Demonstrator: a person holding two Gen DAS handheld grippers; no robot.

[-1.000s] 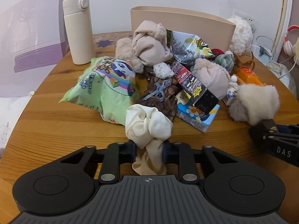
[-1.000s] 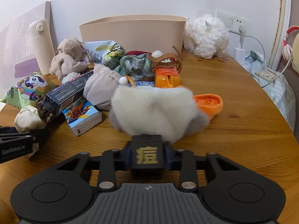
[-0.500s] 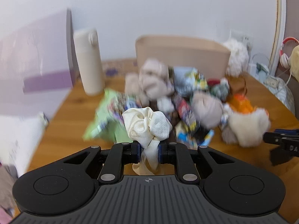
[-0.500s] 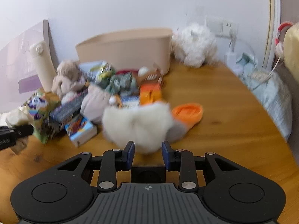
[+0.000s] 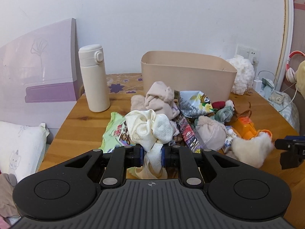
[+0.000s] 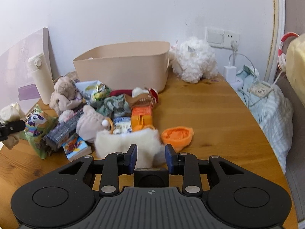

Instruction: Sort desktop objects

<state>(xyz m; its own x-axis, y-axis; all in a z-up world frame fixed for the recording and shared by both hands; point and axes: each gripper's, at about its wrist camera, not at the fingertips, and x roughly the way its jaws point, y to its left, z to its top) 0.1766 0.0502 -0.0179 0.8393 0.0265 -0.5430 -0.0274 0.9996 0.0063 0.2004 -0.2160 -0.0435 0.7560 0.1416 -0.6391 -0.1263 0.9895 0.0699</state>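
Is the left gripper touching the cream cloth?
Touching. The left wrist view shows the left gripper with both fingers pressed on the cream cloth.

A bedroom in someone's home, by the look of it; a round wooden table [image 6: 209, 114] stands against a white wall, with a pillow [image 5: 19, 148] at eight o'clock and striped bedding [image 6: 274, 114] at three o'clock; a lilac printed panel [image 5: 38, 66] leans at ten o'clock; a fluffy white plush toy [image 6: 194, 61], a charger in the wall socket [image 6: 231, 37] and red headphones [image 6: 284, 47] fill the one-to-two o'clock corner.
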